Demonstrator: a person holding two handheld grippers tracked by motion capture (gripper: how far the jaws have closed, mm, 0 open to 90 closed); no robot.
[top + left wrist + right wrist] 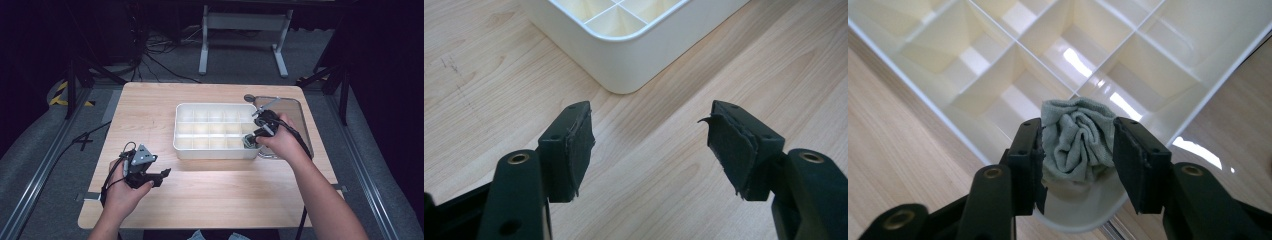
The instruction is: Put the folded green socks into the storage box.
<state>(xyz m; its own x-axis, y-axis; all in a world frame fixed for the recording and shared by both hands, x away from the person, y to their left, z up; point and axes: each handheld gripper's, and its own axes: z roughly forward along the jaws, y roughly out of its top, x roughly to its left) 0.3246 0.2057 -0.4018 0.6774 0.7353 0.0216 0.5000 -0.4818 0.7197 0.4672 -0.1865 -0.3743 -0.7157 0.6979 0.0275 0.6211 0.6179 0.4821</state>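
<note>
In the high view, the right gripper [254, 137] is hanging over the white divided tray [216, 150] at its four o'clock corner, with a grey bundle at its tips. The left gripper [161, 176] is idling near the table's seven o'clock edge, away from the work. A clear tray [300, 120] is lying beside the divided tray at three o'clock.

In the left gripper view, the jaws are standing wide apart over bare wood, nothing between them, with the tray's rounded corner at twelve o'clock.

In the right gripper view, the rolled grey cloth [1077, 140] is sitting between the jaws over the corner compartment. The left pad is touching it and the right pad looks just clear, so the grip seems to be loose. To do this well, the cloth should be centred over that cell and kept off the dividers, and the jaws should be lifting straight up so no fold is snagging.
</note>
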